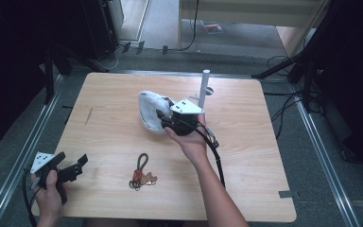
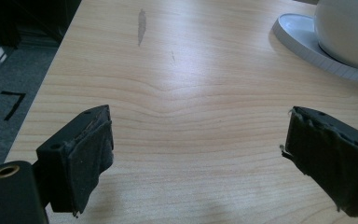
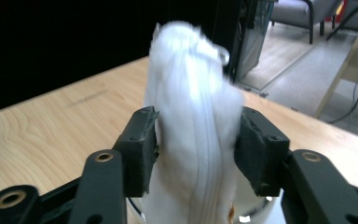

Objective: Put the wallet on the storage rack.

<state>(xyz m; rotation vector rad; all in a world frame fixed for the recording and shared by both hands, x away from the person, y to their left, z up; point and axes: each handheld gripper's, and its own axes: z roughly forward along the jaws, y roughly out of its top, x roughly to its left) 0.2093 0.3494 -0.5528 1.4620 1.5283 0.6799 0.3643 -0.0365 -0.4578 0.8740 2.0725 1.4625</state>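
right hand-held gripper [image 3: 196,154]: jaws part-spread around pouch | white zippered pouch [image 3: 193,121]: upright, soft, crumpled

One white pouch [image 1: 150,111], one key bunch [image 1: 141,176], one white post [image 1: 203,88], two tools: left [image 1: 78,164], right [image 1: 163,118].

We've got a soft white zippered pouch [image 1: 150,111] standing on edge around the table's middle, zipper seam facing the near side and running up it, with a small clear pull ring on top.
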